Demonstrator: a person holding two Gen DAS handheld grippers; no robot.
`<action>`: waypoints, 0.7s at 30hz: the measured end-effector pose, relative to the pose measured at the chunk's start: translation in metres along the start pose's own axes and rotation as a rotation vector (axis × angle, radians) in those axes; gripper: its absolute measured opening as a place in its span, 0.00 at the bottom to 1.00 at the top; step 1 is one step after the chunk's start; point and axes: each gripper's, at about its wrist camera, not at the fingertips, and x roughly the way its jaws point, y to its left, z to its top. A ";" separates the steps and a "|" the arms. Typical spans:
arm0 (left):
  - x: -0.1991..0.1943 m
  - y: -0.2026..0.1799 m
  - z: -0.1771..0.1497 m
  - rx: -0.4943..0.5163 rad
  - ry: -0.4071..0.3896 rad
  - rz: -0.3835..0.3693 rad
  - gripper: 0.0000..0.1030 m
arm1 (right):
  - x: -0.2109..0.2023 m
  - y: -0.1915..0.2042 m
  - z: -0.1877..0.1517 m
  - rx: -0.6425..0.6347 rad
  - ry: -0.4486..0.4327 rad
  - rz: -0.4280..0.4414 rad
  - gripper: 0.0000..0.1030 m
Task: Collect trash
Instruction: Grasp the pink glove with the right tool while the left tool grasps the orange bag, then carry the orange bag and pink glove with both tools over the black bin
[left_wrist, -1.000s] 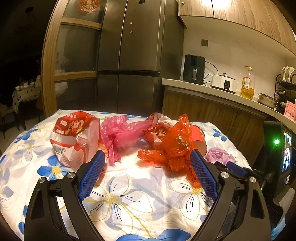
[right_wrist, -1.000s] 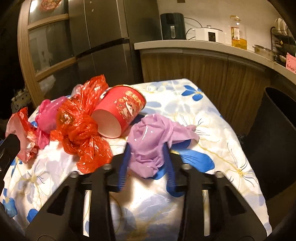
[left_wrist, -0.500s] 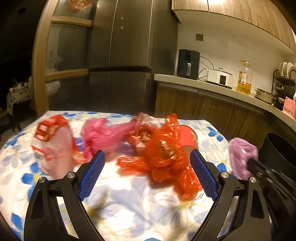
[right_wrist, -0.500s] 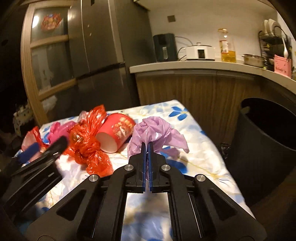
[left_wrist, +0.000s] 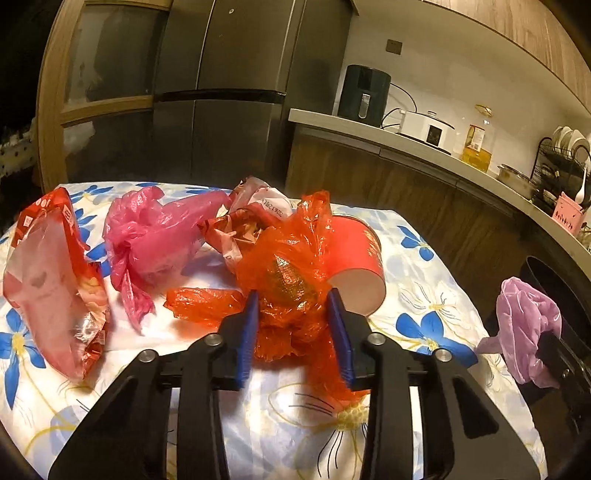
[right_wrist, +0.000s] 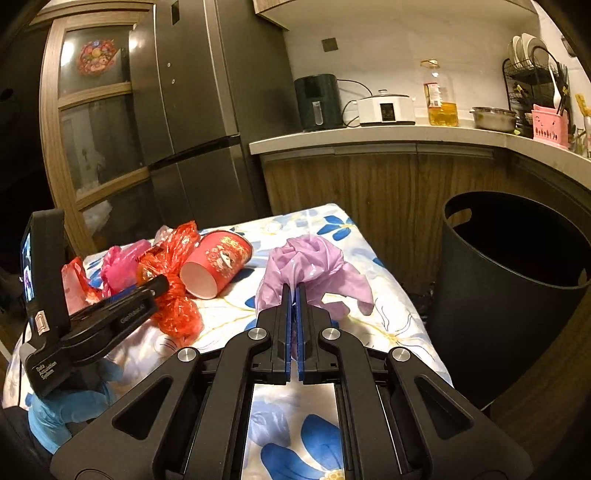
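Note:
A crumpled orange plastic bag (left_wrist: 284, 273) lies on the flowered tablecloth (left_wrist: 424, 295), and my left gripper (left_wrist: 292, 299) is closing with the bag bunched between its blue pads, both of which touch it. From the right wrist view the same gripper (right_wrist: 159, 284) reaches into the orange bag (right_wrist: 173, 302). My right gripper (right_wrist: 294, 291) is shut on a purple plastic bag (right_wrist: 314, 262), which hangs above the table's right side. That purple bag (left_wrist: 524, 325) also shows at the right edge of the left wrist view. A red paper cup (left_wrist: 354, 251) lies on its side behind the orange bag.
A pink bag (left_wrist: 155, 229), a red-and-white snack wrapper (left_wrist: 48, 280) and another wrapper (left_wrist: 258, 206) lie on the table's left and back. A black bin (right_wrist: 498, 295) stands on the floor right of the table. A kitchen counter (right_wrist: 369, 136) with appliances runs behind. A blue-gloved hand (right_wrist: 66, 410) holds the left gripper.
My left gripper moved in over the orange bag and its jaws narrowed around it. My right gripper shut on the purple bag and lifted it off the table toward the bin.

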 end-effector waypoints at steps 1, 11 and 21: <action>-0.003 0.000 -0.001 0.000 -0.005 0.002 0.30 | -0.002 0.000 0.000 0.000 -0.002 0.001 0.02; -0.069 0.001 -0.012 -0.021 -0.101 -0.013 0.26 | -0.028 0.000 0.004 -0.007 -0.050 0.018 0.02; -0.118 -0.037 -0.003 0.062 -0.211 -0.072 0.26 | -0.066 -0.007 0.013 -0.012 -0.124 0.024 0.02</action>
